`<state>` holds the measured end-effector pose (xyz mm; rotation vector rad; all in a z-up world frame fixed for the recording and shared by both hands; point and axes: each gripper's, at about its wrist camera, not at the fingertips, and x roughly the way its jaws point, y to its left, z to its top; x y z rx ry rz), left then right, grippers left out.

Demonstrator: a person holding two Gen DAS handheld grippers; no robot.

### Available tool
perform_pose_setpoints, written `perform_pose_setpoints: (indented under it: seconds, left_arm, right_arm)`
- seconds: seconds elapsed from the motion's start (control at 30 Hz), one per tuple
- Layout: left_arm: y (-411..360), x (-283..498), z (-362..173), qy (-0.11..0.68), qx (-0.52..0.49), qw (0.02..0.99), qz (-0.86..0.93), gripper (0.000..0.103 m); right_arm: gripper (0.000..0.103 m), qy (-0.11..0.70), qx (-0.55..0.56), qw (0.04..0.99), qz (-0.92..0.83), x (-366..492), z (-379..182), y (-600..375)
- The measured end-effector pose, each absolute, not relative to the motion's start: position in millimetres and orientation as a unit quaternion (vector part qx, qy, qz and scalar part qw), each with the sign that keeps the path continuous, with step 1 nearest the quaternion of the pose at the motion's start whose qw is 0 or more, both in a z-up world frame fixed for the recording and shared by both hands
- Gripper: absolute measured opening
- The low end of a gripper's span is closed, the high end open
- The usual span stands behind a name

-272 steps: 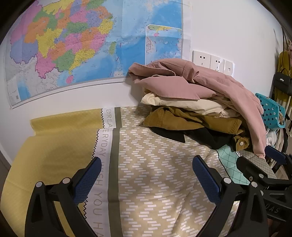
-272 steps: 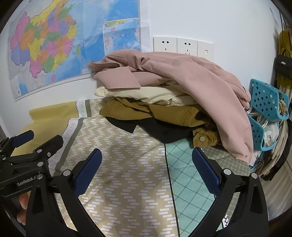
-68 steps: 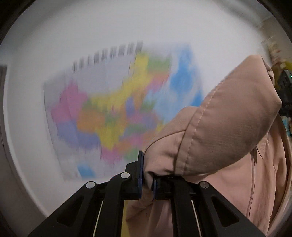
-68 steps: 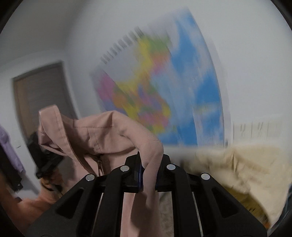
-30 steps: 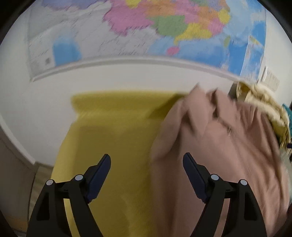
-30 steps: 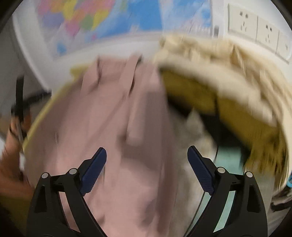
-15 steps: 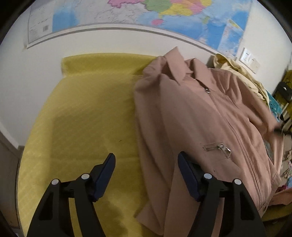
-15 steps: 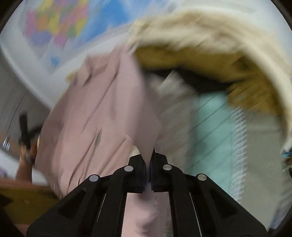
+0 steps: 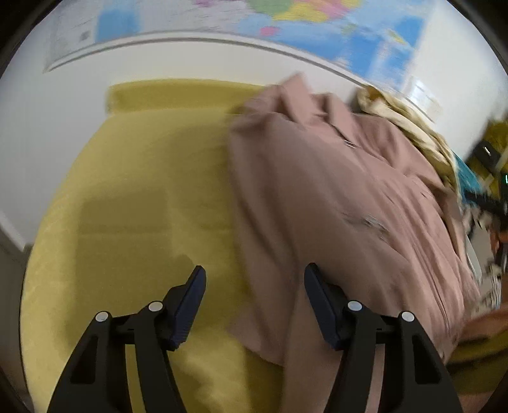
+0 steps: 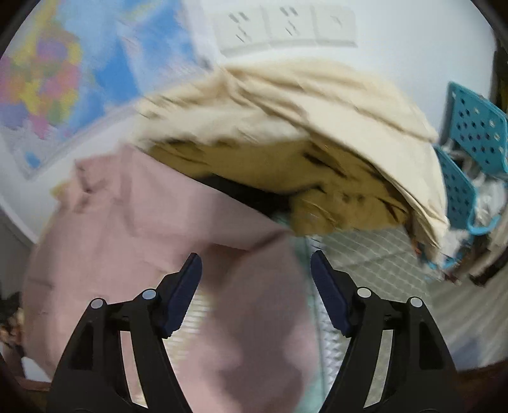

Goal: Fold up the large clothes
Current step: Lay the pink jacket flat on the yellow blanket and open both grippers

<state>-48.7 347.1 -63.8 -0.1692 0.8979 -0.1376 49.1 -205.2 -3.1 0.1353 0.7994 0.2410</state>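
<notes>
Pink jacket lies spread, front up, on the yellow bedcover, collar toward the wall map. Left tongs have just been closing yet stand apart over the jacket's near edge, gripping nothing. Right tongs have just been opening; pink cloth lies below them, unpressed. Cream garment tops the pile beside the jacket.

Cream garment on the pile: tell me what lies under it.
Under the cream garment lies a mustard-brown garment, then something black. Anything lower is covered.
</notes>
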Motion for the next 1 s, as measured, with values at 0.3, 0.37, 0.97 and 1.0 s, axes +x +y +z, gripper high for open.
perform_pose_setpoints:
  seconds: [0.3,0.37,0.97,1.0]
  left_arm:
    - [301,-42,-71,0.441,0.014,0.896,-0.037,0.004]
    - [312,-49,-59,0.432,0.007,0.902,-0.013,0.002]
    - [346,-47,-54,0.454,0.000,0.891,-0.007,0.039]
    - [347,-49,-59,0.456,-0.022,0.889,-0.031,0.039]
  right_arm:
    - [0.078,0.400,0.015,0.858,0.322,17,-17,-89]
    - [0.076,0.422,0.011,0.841,0.339,14,-33,-70]
    - [0.077,0.464,0.039,0.805,0.368,25,-67,-52]
    - [0.078,0.463,0.036,0.804,0.372,24,-65,-49]
